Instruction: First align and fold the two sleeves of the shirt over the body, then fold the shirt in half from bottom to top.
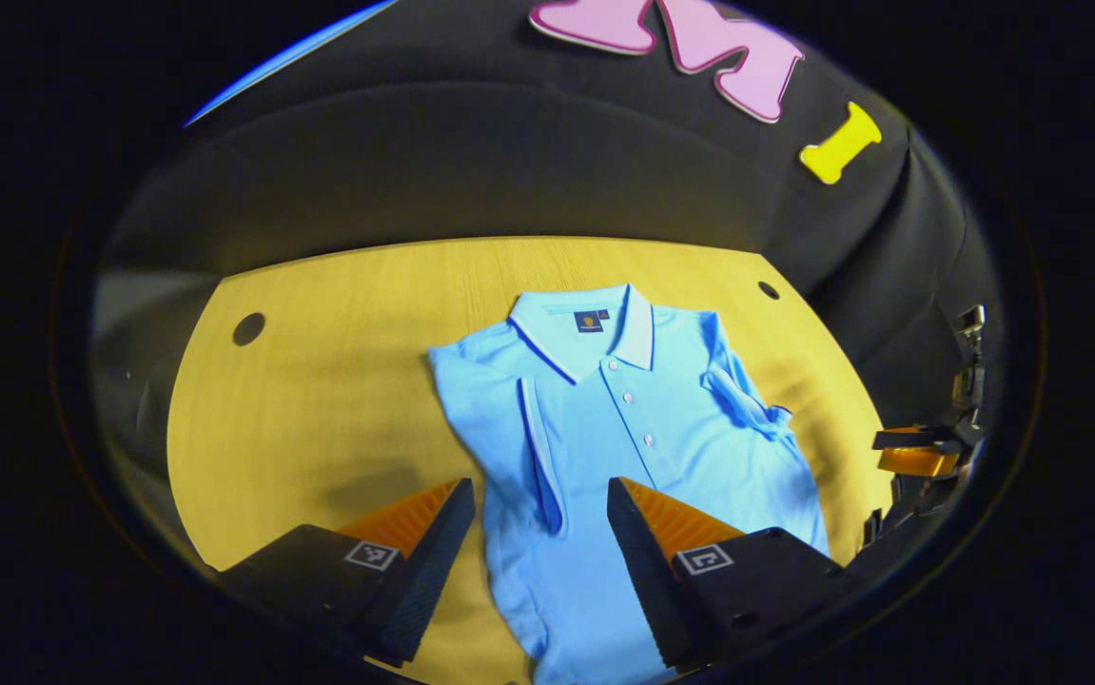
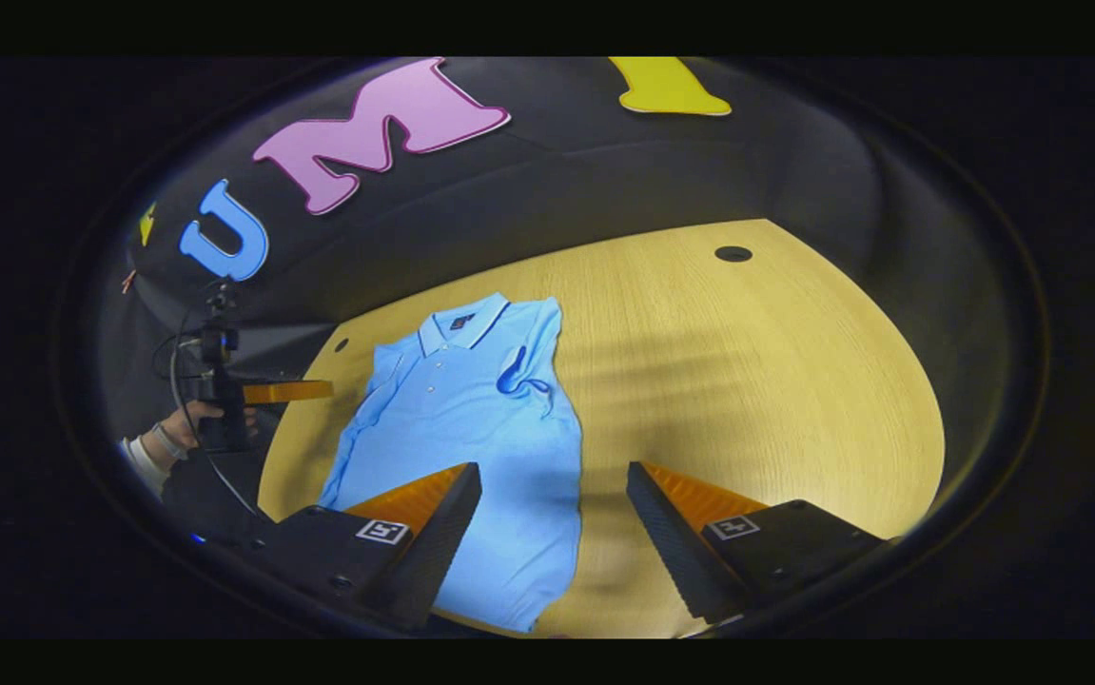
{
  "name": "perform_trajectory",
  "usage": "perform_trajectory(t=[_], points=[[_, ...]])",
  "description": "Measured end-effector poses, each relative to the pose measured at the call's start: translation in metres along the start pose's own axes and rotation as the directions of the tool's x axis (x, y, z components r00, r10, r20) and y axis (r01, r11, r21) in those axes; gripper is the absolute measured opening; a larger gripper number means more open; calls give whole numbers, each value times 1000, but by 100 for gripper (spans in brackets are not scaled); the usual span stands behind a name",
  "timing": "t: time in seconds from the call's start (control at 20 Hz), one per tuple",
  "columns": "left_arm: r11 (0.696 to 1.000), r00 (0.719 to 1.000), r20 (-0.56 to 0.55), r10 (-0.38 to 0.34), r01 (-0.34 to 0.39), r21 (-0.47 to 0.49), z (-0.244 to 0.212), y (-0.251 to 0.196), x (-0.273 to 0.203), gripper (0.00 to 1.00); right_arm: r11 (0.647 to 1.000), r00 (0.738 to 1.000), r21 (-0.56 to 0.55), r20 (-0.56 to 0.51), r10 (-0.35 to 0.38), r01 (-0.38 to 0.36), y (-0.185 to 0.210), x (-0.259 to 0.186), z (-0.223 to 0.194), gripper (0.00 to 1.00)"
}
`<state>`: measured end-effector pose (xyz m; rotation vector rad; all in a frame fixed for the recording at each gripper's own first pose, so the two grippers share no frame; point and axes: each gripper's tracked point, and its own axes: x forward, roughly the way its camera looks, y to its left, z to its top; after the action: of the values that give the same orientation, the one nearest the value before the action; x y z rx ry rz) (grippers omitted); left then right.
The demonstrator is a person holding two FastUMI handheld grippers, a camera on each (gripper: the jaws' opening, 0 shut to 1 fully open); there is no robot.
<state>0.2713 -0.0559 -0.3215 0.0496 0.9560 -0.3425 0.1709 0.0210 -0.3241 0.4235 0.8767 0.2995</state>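
Note:
A light blue polo shirt (image 1: 671, 428) lies flat on the wooden table (image 1: 319, 400), collar (image 1: 585, 323) at the far end. Both short sleeves are folded in over the body: one (image 1: 536, 438) beside the button placket, the other (image 1: 747, 400) bunched on the opposite side. My left gripper (image 1: 539, 487) is open above the shirt's lower part, nothing between its fingers. In the right gripper view the shirt (image 2: 471, 428) lies left of centre, and my right gripper (image 2: 555, 471) is open over its lower edge and the bare table (image 2: 747, 381).
The table has round holes near its far corners (image 1: 248, 329) (image 2: 733, 253). A black cloth wall closes in the table's far side. A hand (image 2: 176, 428) holds the left gripper (image 2: 314, 390) at the table's edge. The right gripper (image 1: 889, 449) shows past the shirt's side.

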Motion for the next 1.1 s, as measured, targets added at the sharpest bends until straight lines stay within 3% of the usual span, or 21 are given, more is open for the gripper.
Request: perform_trajectory(t=[0.2,0.35,0.5,0.8,0.85,1.1], points=[[997,997,-68,-34,29,-75,-100,5,-62,91,1000,998,-1,-57,-17,17,2,-23,-48,97],[987,981,-180,-71,43,-158,-189,-4,-81,91,999,994,36,-108,-21,25,4,-34,-89,97],[980,966,-239,-100,53,-194,-245,-16,-90,91,996,986,69,-162,-38,50,3,-43,-134,97],[966,950,-282,-137,65,-251,-278,-25,-85,91,992,957,76,-280,-75,100,8,-41,-204,97],[964,948,-286,-142,67,-258,-279,-26,-86,86,991,947,84,-313,-74,105,10,-40,-215,98],[924,933,-266,-242,138,-357,-276,-50,-80,82,989,945,105,-322,-61,100,24,-33,-217,95]])
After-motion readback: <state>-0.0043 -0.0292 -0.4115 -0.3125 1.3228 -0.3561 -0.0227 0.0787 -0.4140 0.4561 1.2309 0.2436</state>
